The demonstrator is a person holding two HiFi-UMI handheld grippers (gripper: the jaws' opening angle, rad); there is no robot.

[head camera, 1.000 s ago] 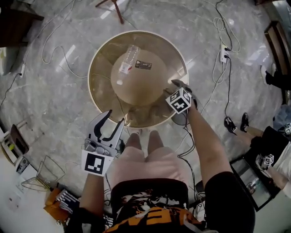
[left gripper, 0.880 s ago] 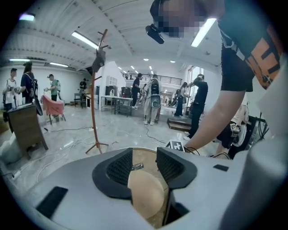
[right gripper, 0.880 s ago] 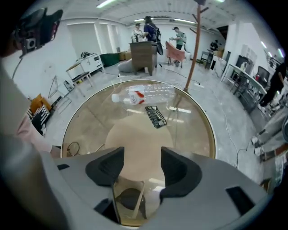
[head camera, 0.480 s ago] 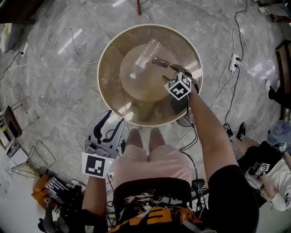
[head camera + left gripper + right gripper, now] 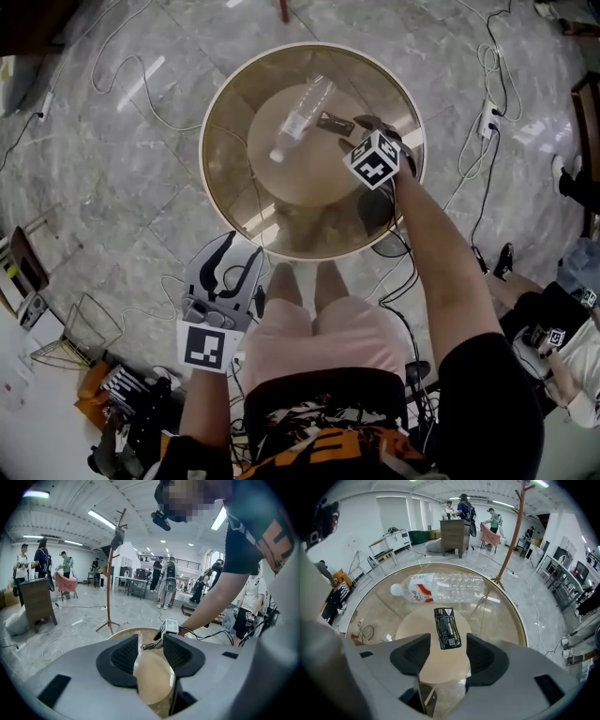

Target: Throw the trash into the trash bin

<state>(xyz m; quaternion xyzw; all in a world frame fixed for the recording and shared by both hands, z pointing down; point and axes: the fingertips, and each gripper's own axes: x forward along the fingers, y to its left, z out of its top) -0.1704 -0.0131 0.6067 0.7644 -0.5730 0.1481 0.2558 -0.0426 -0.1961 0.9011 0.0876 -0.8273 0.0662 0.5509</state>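
- The left gripper (image 5: 242,249) hangs low beside the person's knees, short of the round glass table (image 5: 211,131). Its jaws stand apart with nothing between them (its own view shows only the tabletop through the gap) (image 5: 151,641).
- The right gripper (image 5: 361,131) reaches over the table's right side, its jaws spread and empty (image 5: 447,653).
- A flat black packet (image 5: 447,627) with white print lies on the glass just ahead of the right gripper. Its near end shows between the jaw tips; contact cannot be told. The head view shows it too (image 5: 335,123).
- Just beyond the packet, a clear plastic bottle (image 5: 440,587) with a red-and-white label lies on its side across the tabletop (image 5: 302,117).
- Past the table stands a wooden coat stand (image 5: 513,531) on the marble floor (image 5: 112,187), with cables trailing around it.
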